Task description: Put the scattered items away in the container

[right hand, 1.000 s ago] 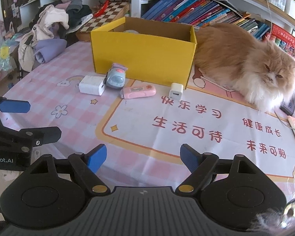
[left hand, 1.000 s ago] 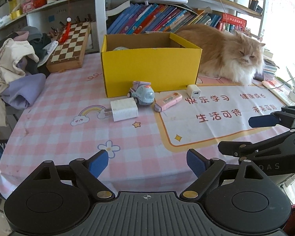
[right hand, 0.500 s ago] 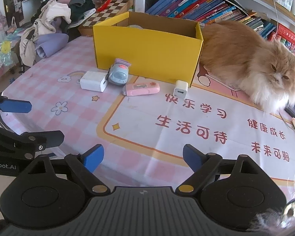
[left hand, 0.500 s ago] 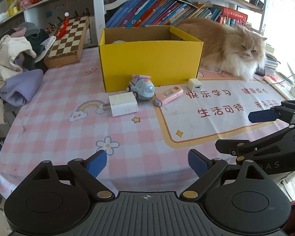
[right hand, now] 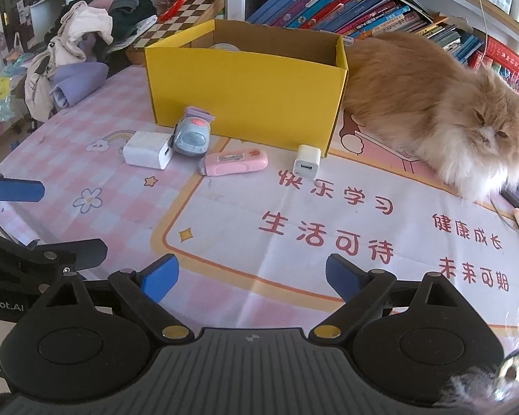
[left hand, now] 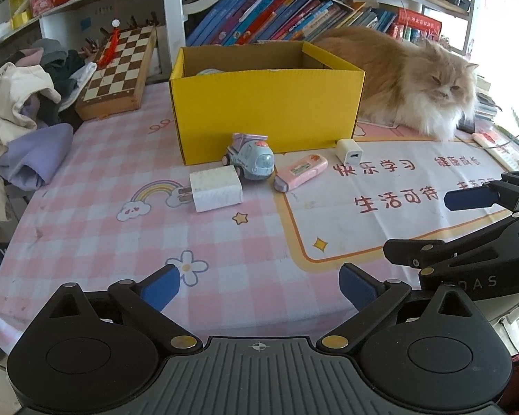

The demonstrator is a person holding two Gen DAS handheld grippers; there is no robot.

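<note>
An open yellow box stands on the table with a pale object inside. In front of it lie a white plug charger, a blue-grey toy car, a pink flat device and a small white cube charger. My left gripper is open and empty above the near table edge. My right gripper is open and empty, to the right of the left one, and shows in the left wrist view.
A fluffy orange cat lies right of the box. A chessboard and a pile of clothes are at the left. Bookshelves stand behind. A phone and cable are at the right edge.
Both grippers have moved forward toward the items and the box, which look larger now. Both stay open and empty.
</note>
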